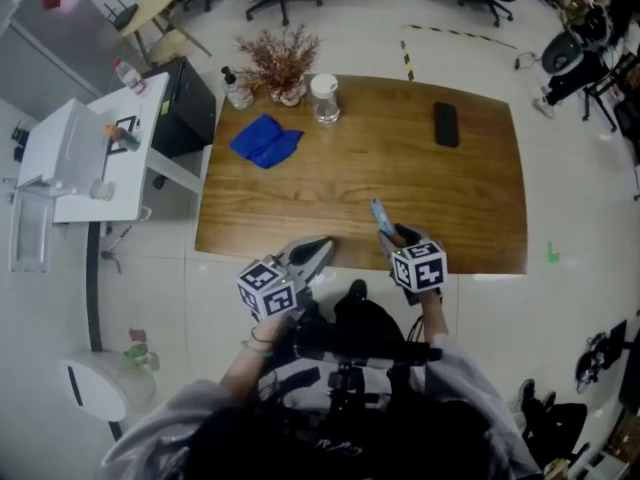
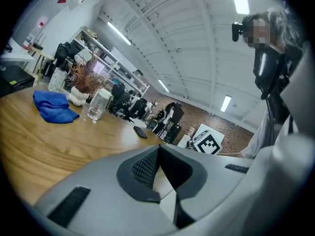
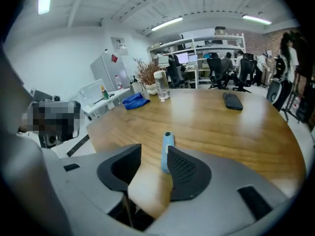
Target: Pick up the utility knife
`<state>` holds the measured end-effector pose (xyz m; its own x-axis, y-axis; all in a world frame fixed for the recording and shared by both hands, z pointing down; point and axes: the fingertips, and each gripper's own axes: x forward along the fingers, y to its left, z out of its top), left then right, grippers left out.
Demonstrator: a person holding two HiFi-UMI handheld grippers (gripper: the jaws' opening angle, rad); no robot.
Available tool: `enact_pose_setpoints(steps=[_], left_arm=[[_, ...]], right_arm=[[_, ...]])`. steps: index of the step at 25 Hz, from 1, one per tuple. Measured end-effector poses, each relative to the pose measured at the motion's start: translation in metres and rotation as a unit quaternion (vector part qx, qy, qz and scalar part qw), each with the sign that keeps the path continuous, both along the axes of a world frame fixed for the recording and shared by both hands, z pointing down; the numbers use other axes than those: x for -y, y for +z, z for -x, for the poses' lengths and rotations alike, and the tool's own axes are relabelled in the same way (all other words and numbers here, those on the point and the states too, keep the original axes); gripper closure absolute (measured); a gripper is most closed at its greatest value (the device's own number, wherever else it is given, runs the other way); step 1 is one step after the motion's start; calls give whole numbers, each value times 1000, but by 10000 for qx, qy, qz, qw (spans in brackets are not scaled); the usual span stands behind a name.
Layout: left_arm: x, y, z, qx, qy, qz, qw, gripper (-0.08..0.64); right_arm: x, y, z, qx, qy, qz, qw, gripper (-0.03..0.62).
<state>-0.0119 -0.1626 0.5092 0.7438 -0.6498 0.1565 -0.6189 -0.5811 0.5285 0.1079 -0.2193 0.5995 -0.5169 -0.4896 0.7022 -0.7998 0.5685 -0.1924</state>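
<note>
Where it lies, utility knife (image 3: 167, 150) is slim — pale-blue

table (image 1: 400, 183) | blue cloth (image 1: 265, 140) | jar (image 1: 325, 98) | dried plant (image 1: 281, 60) | black phone (image 1: 446, 124)

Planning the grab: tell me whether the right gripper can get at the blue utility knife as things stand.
Probably yes. The right gripper has its jaws apart, with the utility knife between them, close against one pad. Nothing else on the table lies near it.
</note>
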Motion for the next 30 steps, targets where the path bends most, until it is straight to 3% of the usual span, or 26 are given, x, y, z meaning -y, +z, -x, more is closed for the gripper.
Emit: enact_pose_setpoints(steps=[5, 10, 13, 15, 17, 21, 26, 30], left_arm=[[5, 9, 2, 131, -430, 174, 9988, 554], [6, 12, 13, 195, -864, 263, 9957, 555], [8, 14, 15, 221, -978, 302, 9945, 554], [9, 15, 13, 205, -980, 330, 9944, 554], [11, 17, 9, 167, -944, 350, 9948, 555], [13, 16, 2, 178, -797, 363, 9960, 554], [18, 13, 2, 123, -702, 334, 9969, 554], [24, 9, 14, 55, -892, 249, 9957, 555]], right_arm=[[36, 39, 6, -390, -462, 457, 9971, 376], [33, 73, 8, -983, -787, 1045, 9865, 376], [33, 76, 7, -1337, -925, 992, 9817, 379], [37, 77, 1, -1687, -901, 857, 9778, 443], [39, 77, 2, -1779, -933, 853, 9759, 445], [39, 76, 4, -1482, -872, 859, 9814, 449], [33, 67, -4, -656, -136, 789, 9946, 451], [32, 38, -2, 161, 347, 603, 9974, 451]])
